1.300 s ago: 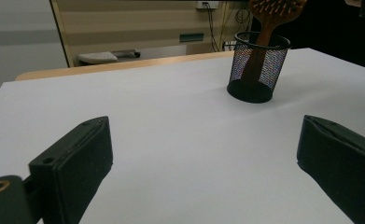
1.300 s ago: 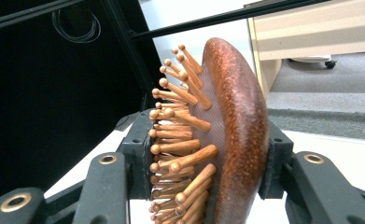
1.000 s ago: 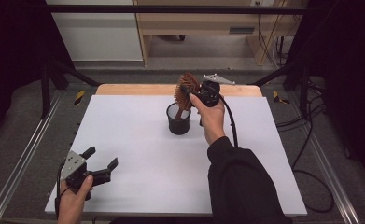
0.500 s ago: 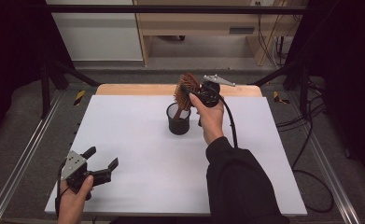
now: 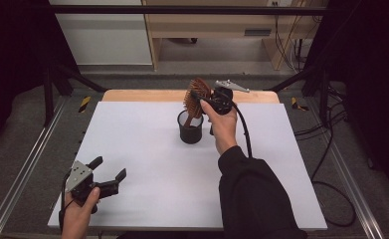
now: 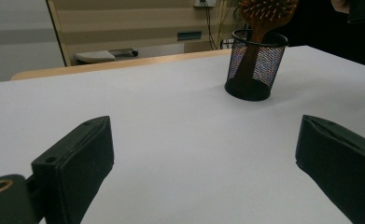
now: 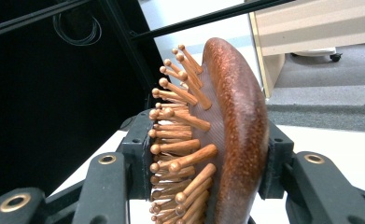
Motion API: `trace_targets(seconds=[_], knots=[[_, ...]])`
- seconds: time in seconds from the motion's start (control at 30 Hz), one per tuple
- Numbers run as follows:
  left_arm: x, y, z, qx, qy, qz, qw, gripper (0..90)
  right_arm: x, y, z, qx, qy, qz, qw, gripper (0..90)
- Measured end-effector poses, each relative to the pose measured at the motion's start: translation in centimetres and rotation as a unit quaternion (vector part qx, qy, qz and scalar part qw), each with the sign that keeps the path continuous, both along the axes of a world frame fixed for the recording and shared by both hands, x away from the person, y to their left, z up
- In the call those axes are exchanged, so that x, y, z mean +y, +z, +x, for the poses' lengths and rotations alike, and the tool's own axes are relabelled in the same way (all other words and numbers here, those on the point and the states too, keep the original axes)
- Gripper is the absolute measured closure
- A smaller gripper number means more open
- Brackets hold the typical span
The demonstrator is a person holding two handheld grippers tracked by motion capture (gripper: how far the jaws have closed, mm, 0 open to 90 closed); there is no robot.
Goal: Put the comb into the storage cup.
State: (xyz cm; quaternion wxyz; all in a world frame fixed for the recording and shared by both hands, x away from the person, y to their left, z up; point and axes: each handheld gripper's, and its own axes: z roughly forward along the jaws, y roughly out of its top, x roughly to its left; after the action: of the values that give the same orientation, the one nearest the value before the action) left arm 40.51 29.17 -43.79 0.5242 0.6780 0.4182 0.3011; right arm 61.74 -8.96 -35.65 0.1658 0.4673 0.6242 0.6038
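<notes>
Hairbrush [image 5: 198,97], wooden, clamped by its head between the jaws of the right gripper [image 5: 208,101], pads pressing bristle side and domed back as seen in the right gripper view [image 7: 231,140]. Handle running down and a little to the left in the high view, its lower end already inside the black mesh cup [image 5: 190,127] standing on the white bench [image 5: 147,149] near the far edge. Long axis close to upright, slightly tilted, head topmost and poking above the rim, bristles facing left. Probably only a short lowering and a release left to seat it in the cup. Left gripper [image 5: 106,174] well apart at the near left corner, jaws spread wide with nothing between, aimed across the bench toward the cup [image 6: 256,65]. Right hand by far the nearer.
</notes>
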Motion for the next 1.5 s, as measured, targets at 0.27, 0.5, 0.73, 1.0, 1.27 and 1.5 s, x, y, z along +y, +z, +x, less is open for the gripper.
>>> trace_targets(seconds=[0.27,0.5,0.73,1.0,1.27,1.5], knots=[[0.0,0.0,0.0,0.001,0.001,0.000,1.0000,4.6,-0.1,-0.1,0.1,0.002,0.000,0.004,1.0000,49.7],[-0.1,-0.1,0.0,0.002,0.000,-0.001,1.0000,4.6,-0.5,-0.4,0.6,0.004,-0.001,0.001,1.0000,47.7],[-0.1,-0.1,0.1,0.004,-0.003,-0.002,1.0000,4.7,-1.7,-0.7,1.3,0.020,-0.007,-0.002,0.9998,45.6],[-0.1,-0.1,0.1,0.004,-0.003,-0.001,1.0000,4.7,-2.1,-0.8,1.4,0.024,-0.008,-0.011,0.9996,44.0],[-0.1,-0.1,0.1,0.003,0.000,-0.002,1.0000,4.5,-2.1,-0.8,1.4,0.023,-0.012,-0.024,0.9994,42.5],[-0.1,-0.1,0.1,0.004,-0.003,-0.003,1.0000,4.4,-2.1,-0.8,1.4,0.021,-0.012,-0.026,0.9994,41.6]])
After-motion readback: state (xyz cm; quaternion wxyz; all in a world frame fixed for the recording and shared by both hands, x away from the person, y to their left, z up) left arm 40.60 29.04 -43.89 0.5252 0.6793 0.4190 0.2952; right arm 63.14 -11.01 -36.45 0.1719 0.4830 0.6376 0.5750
